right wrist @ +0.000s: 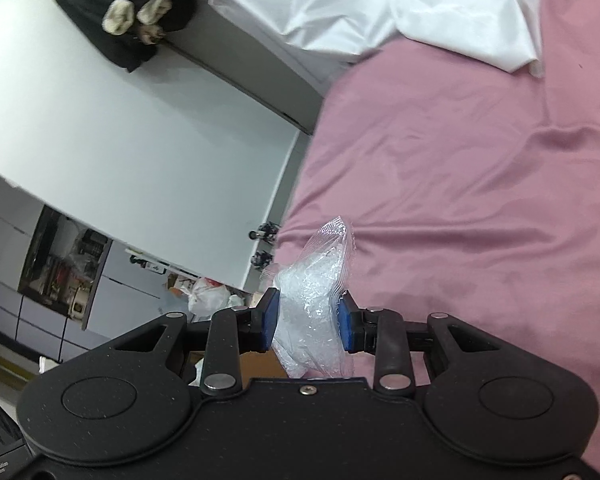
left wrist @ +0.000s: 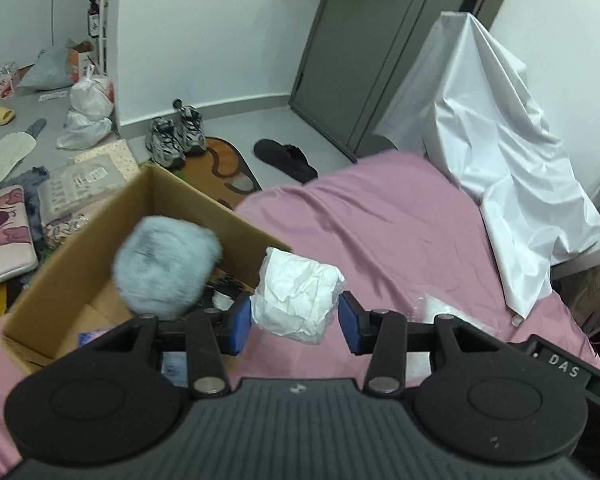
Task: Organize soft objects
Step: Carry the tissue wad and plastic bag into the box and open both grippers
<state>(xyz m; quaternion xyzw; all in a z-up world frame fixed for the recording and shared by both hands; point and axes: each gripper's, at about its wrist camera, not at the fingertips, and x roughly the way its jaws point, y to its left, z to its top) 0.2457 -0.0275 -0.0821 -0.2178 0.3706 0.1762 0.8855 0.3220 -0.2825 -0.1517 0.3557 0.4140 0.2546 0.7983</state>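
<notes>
Left gripper (left wrist: 296, 320): clamping white bundle (left wrist: 300, 296) at cardboard box (left wrist: 80, 264) rim. Right gripper (right wrist: 306, 322): pinching clear bag (right wrist: 314, 312) over bed (right wrist: 480, 200) edge. Step: boxing; next, release inside.

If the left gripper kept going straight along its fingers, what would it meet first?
The left gripper already has the white wrapped bundle between its fingers. Straight beyond that lies the pink bedsheet, probably first contact; the cardboard box sits off to the left. Depth is uncertain.

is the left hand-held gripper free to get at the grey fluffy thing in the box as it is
Probably not yet. The left hand-held gripper is occupied by a white crumpled bundle between its pads. The grey fluffy thing lies uncovered in the open cardboard box beside it.
</notes>
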